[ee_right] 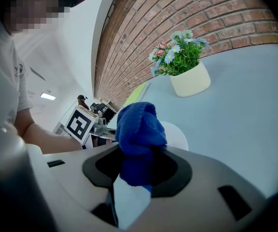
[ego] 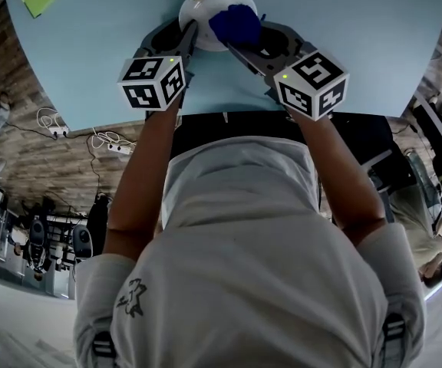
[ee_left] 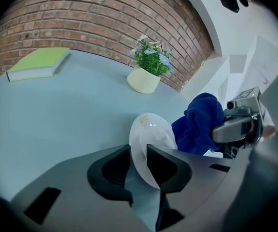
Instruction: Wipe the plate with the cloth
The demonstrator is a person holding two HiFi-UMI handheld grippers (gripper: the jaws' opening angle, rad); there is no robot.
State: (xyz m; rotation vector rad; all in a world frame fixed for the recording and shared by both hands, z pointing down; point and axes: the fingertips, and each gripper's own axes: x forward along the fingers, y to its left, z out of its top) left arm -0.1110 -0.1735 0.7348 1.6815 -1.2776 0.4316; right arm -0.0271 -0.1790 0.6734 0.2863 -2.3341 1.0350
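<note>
**Position.** The white plate (ego: 198,8) lies at the far middle of the light-blue table (ego: 374,44). The blue cloth (ego: 235,24) rests on its right part.

**Grippers.** The left gripper (ee_left: 138,153) stands part-open, with the plate's near-left rim between its jaws and no firm clamp visible. The right gripper (ee_right: 136,153) is clamped on the bunched cloth.

**Handling.** The plate is judged rigid, smooth, light and liable to slide or chip, so hold it only by the rim. The cloth is soft, light and compliant. Grip it at the bunched middle and leave a free lobe for wiping.

**Count.** One plate, one cloth, two grippers, one potted flower plant (ee_left: 143,81), one green book (ee_left: 37,63).
</note>
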